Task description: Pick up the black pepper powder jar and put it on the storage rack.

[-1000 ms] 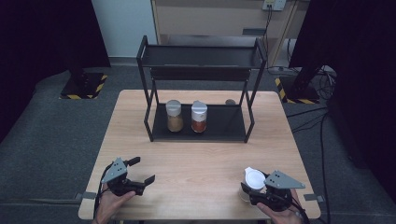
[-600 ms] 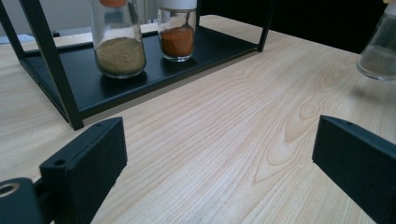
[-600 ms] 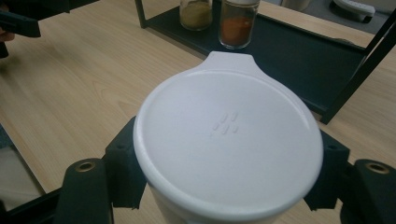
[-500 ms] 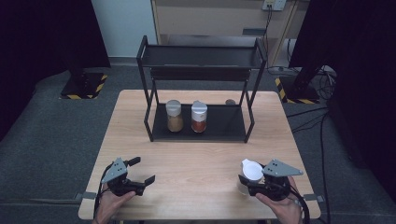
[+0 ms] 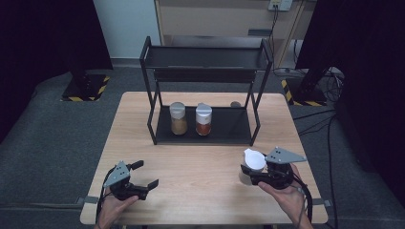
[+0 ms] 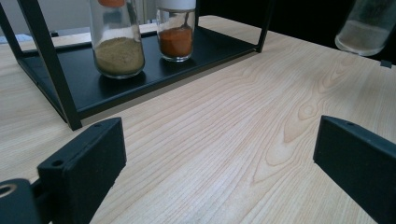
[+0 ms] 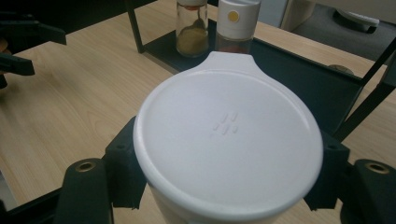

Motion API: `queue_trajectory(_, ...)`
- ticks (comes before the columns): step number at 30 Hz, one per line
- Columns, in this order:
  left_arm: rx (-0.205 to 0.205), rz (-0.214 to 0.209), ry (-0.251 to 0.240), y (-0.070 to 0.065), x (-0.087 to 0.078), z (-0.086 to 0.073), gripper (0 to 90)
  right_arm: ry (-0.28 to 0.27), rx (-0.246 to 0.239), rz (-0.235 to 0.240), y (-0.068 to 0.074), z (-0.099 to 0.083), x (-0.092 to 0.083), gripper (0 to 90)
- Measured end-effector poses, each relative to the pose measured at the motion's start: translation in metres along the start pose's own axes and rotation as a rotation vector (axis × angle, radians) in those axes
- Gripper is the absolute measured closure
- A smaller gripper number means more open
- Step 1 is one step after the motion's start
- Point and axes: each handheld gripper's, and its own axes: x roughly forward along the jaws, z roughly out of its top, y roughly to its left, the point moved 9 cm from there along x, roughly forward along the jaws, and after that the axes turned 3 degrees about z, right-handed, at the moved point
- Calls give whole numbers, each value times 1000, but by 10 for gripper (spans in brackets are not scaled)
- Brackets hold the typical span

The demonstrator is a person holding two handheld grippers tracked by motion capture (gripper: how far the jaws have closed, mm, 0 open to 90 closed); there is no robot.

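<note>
Three spice jars on my list. Two stand upright on the lower shelf of the black rack (image 5: 150,98): the tan-filled jar (image 5: 178,118) to the left, the red-filled jar (image 5: 203,119) just beside it, apart by a narrow gap.

Third item: the white-lidded jar (image 5: 253,162), upright, long axis vertical, clear of the surface (image 5: 200,167) as I judge it from the left gripper view, where its base hangs above the wood. It sits at the near right, well apart from the rack, which lies ahead and to the left of it. An open stretch of shelf shows to the right of the red-filled jar; I judge that the likely slot.

Right hand-held gripper (image 5: 260,174): jaws pressed against both sides of the white-lidded jar just under the lid; a firm hold on it.

Left hand-held gripper (image 5: 143,176): jaws spread wide, nothing between them, touching nothing, low at the near left. The right hand is the nearer to the free slot.
</note>
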Motion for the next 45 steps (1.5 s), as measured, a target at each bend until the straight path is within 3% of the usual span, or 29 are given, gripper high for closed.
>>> queue_trajectory(22, 2, -6, 2, 0, 0, 0, 19, -18, 0, -26, -16, 46, 24, 313)
queue_trajectory(45, 5, -8, 0, 0, 1, 0, 21, -31, 1, -84, -36, 88, 69, 313)
